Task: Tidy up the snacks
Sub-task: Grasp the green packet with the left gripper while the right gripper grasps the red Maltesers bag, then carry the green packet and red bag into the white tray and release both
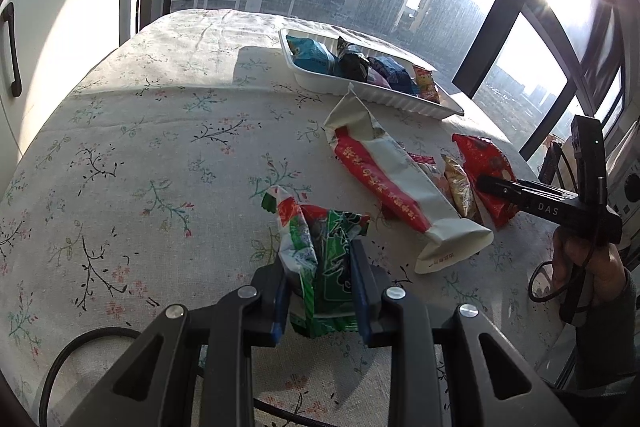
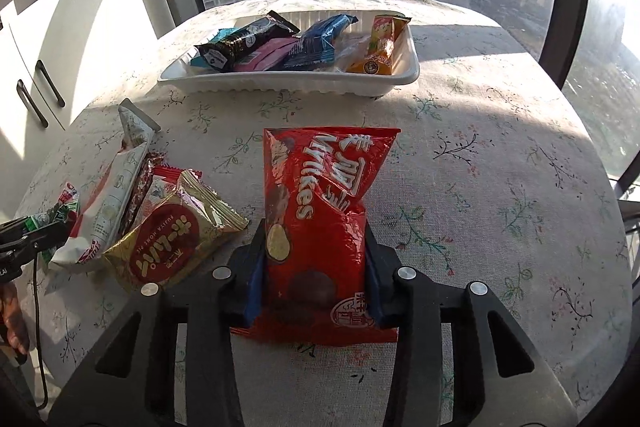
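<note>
My left gripper (image 1: 320,291) is shut on a green, white and red snack packet (image 1: 320,247) above the flowered tablecloth. My right gripper (image 2: 316,275) is shut on a red Vytikes bag (image 2: 320,219); it also shows in the left wrist view (image 1: 486,167), with the right gripper (image 1: 486,185) on it. A white tray (image 2: 280,83) at the far side of the table holds several packets; it also shows in the left wrist view (image 1: 384,97). A long white and red packet (image 1: 396,183), a gold packet (image 2: 172,247) and a small red and white packet (image 2: 160,187) lie loose on the cloth.
The round table (image 1: 160,147) stands against a large window. White cabinets (image 2: 60,59) with dark handles stand to the left. A black cable (image 1: 80,347) trails under my left gripper.
</note>
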The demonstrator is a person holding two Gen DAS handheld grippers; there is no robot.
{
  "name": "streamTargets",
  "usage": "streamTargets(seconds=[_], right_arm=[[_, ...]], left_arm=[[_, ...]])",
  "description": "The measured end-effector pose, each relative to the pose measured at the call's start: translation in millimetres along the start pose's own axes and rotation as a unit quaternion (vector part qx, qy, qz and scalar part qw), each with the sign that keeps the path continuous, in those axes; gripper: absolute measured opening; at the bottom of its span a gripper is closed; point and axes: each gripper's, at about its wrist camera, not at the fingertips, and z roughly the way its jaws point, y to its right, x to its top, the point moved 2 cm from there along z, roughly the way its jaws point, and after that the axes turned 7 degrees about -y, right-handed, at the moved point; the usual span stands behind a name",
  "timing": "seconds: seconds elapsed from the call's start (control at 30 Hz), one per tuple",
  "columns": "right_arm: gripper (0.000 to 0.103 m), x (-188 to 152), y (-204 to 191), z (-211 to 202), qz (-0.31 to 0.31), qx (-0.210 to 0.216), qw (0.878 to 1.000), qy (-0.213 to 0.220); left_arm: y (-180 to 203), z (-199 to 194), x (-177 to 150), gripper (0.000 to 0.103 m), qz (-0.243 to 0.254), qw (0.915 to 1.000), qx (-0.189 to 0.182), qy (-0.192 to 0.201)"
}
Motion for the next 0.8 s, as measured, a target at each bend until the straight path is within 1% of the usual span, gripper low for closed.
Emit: streamTargets(seconds=[0.2,0.3,0.47,0.63,0.8], right_arm=[[0.033,-6,9,-13,0.022,0.029,0.999,0.012],[0.033,-7,16,-28,0.035,0.057,0.997,0.024],[0.033,5,32,-60,0.056,0.094,0.992,0.058],[0.033,31,51,-85,0.065,0.096,0.989,0.093],[0.033,68,57,-93,0.063,0.103,0.985,0.121]], left_arm=[[-2,-7,4,0.028,-0.003,0.9999,-0.006,0.008],[-2,-12,10,0.028,-0.003,0.9999,-0.008,0.014],[1,-19,29,0.028,0.006,0.9996,-0.009,0.027],[5,-27,66,0.028,0.026,0.9985,-0.002,0.049],[8,-25,114,0.028,0.041,0.9969,0.000,0.067]])
